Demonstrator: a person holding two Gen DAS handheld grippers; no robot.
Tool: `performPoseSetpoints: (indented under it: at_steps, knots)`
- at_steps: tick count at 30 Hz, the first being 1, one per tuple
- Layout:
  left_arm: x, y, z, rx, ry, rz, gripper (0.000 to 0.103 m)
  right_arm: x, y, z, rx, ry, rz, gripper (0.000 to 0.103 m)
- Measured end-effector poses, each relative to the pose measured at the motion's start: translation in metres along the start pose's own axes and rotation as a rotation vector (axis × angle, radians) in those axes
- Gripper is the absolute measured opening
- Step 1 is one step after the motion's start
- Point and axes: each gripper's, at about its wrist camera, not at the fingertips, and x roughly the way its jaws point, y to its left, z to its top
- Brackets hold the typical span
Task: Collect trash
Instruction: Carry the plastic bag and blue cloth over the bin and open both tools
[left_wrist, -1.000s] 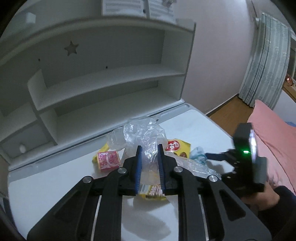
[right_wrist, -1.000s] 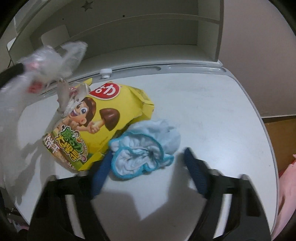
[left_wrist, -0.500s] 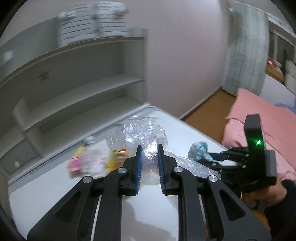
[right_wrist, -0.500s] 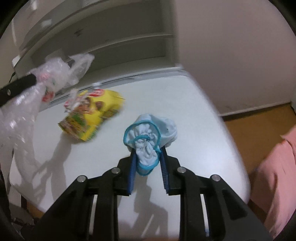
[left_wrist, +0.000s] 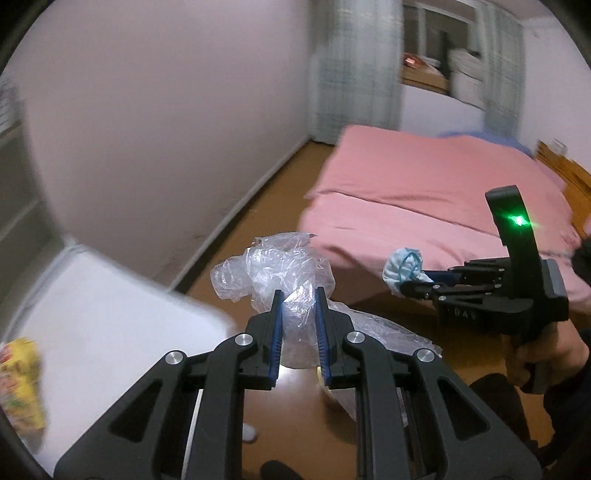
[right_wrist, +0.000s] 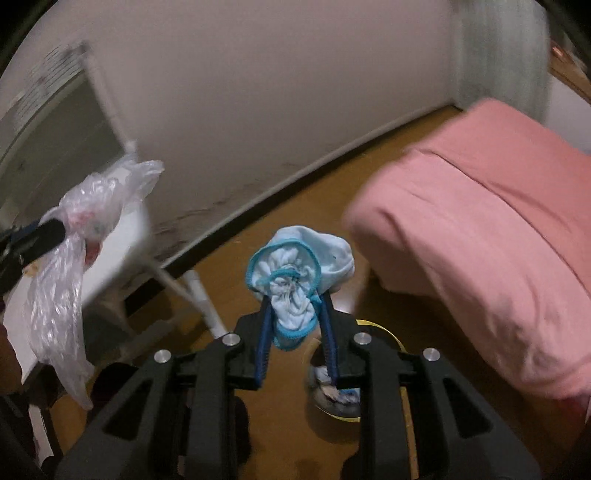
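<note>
Right gripper (right_wrist: 293, 314) clamped on a crumpled blue cloth (right_wrist: 299, 273), held in the air just above and beside a yellow-rimmed bin (right_wrist: 395, 341) on the floor. Bin straight below the tongs, partly hidden by them, nearer to this hand. Left gripper (left_wrist: 299, 314) pinched on a clear plastic bag (left_wrist: 273, 269), hanging farther from the bin, toward the white desk (left_wrist: 110, 295). Likely next: a short drop downward into the bin.

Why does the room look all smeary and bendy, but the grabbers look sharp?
Left wrist view: the wall, desk and curtain are motion-blurred, while the left gripper and plastic bag look crisp. Right wrist view: the pink bed is smeared, and the skirting line bends from the fisheye lens.
</note>
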Motion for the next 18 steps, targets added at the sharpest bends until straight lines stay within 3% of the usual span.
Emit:
performPoseSetpoints:
  at_steps: [4,9,14,18]
  knots:
    - [0.055,-0.049,-0.01,0.053,0.049,-0.07,0.015,0.003,-0.057,-0.031,0.102,0.024,-0.051,0.024]
    - [0.128,-0.08,-0.044,0.084,0.128,-0.11,0.016,0.028,-0.093,-0.064,0.192,0.072,-0.07,0.024]
    - [0.194,-0.088,-0.082,0.066,0.217,-0.124,0.016,0.065,-0.121,-0.099,0.257,0.134,-0.066,0.024]
    - [0.225,-0.087,-0.108,0.033,0.272,-0.128,0.016,0.096,-0.131,-0.119,0.291,0.18,-0.06,0.024]
